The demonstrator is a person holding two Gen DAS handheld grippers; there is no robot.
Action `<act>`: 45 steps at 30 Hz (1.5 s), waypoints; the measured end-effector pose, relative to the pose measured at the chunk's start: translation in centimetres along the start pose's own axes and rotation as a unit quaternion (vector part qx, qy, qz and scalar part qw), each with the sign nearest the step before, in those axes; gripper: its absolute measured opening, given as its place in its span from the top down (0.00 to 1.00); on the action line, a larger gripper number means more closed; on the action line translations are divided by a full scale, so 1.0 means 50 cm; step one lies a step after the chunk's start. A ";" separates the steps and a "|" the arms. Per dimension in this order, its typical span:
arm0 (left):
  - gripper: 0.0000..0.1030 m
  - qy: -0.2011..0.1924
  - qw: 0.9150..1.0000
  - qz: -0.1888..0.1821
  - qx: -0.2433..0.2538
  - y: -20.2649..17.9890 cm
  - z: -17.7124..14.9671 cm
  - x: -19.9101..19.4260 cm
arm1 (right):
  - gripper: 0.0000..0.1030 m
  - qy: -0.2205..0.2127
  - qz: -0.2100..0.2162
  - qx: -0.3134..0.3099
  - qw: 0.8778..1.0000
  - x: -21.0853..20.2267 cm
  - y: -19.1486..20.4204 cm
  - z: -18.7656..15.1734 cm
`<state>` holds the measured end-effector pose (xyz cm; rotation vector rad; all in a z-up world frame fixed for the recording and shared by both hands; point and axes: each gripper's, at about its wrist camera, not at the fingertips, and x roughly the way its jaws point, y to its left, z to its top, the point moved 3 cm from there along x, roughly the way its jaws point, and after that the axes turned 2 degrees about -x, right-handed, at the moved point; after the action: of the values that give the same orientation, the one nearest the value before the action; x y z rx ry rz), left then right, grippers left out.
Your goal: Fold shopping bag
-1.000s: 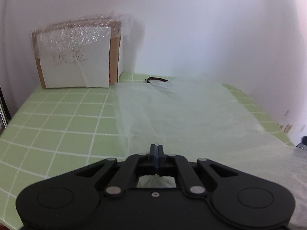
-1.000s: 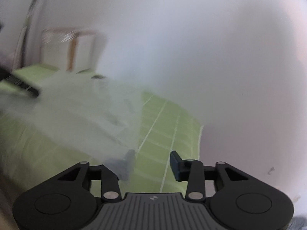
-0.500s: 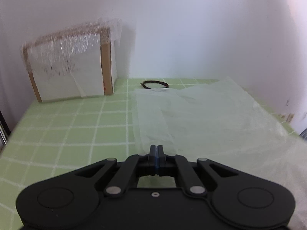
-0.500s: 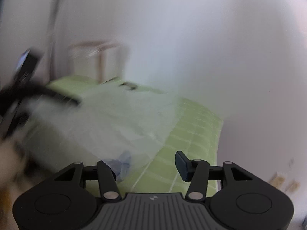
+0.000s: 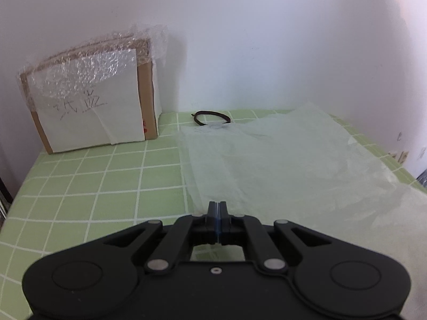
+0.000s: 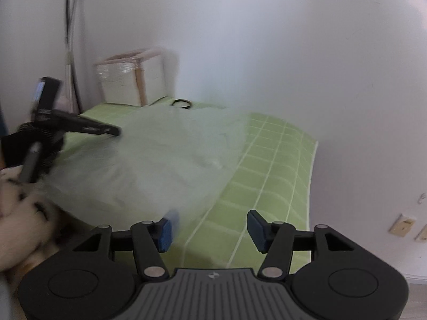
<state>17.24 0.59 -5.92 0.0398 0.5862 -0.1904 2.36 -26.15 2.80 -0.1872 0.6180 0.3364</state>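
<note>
A translucent white shopping bag (image 5: 280, 165) lies spread over the green checked tablecloth (image 5: 93, 176). My left gripper (image 5: 217, 208) is shut, its pads pinching the bag's near left edge. In the right wrist view the same gripper (image 6: 114, 132) reaches in from the left onto the bag (image 6: 160, 160). My right gripper (image 6: 209, 220) is at the bag's near right corner and its jaws are opening. Only tablecloth shows between them. The blurred bag edge hangs beside the left pad (image 6: 165, 230), and no pad presses on it.
A cardboard box (image 5: 90, 106) wrapped in bubble film stands in the far left corner against the white wall. A black loop (image 5: 210, 117) lies at the bag's far end. The table's right edge (image 6: 312, 186) runs along the wall. A person's hand (image 6: 16, 213) is at the left.
The right jaws have spread wider and the bag corner has come off the left pad. The right view has swung and pulled back. The bag has settled flatter; the left gripper stays shut.
</note>
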 end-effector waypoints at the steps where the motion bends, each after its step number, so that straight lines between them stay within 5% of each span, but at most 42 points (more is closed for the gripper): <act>1: 0.98 -0.001 1.000 0.004 0.003 -0.002 -0.001 0.001 | 0.44 -0.001 0.008 0.018 1.000 -0.014 -0.006 -0.003; 7: 0.98 0.007 1.000 -0.001 0.003 0.001 0.005 -0.003 | 0.46 -0.097 0.020 0.152 0.983 -0.061 -0.051 0.029; 11: 0.98 0.004 1.000 -0.004 -0.017 0.010 0.018 -0.027 | 0.80 -0.159 0.015 0.185 0.970 -0.022 -0.049 0.106; 15: 0.98 -0.012 1.000 -0.016 -0.018 0.008 0.043 -0.067 | 0.80 -0.198 0.088 0.223 0.951 0.010 -0.045 0.167; 17: 0.98 -0.019 0.999 -0.024 -0.032 0.010 0.056 -0.080 | 0.79 -0.202 0.103 0.210 0.951 0.022 -0.031 0.190; 21: 0.98 -0.023 0.996 -0.055 -0.060 -0.013 0.071 -0.051 | 0.77 -0.143 0.040 0.102 0.984 0.114 0.037 0.237; 25: 0.97 0.006 0.995 -0.072 -0.063 -0.058 0.050 0.020 | 0.81 -0.064 0.050 0.042 0.996 0.264 0.104 0.232; 30: 0.98 0.009 0.993 -0.075 -0.092 -0.049 0.014 0.029 | 0.81 0.002 0.023 0.026 0.999 0.362 0.099 0.193; 39: 0.98 0.000 0.984 -0.109 -0.141 -0.013 -0.004 0.026 | 0.85 0.057 -0.115 0.073 0.989 0.373 -0.077 0.172; 45: 0.98 -0.008 0.981 -0.117 -0.156 -0.005 -0.010 0.023 | 0.86 0.066 -0.010 0.007 0.998 0.422 -0.017 0.225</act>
<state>17.86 0.20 -7.00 -0.3368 0.5987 -0.3255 24.78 -18.57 -0.68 -0.2025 0.7480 0.3023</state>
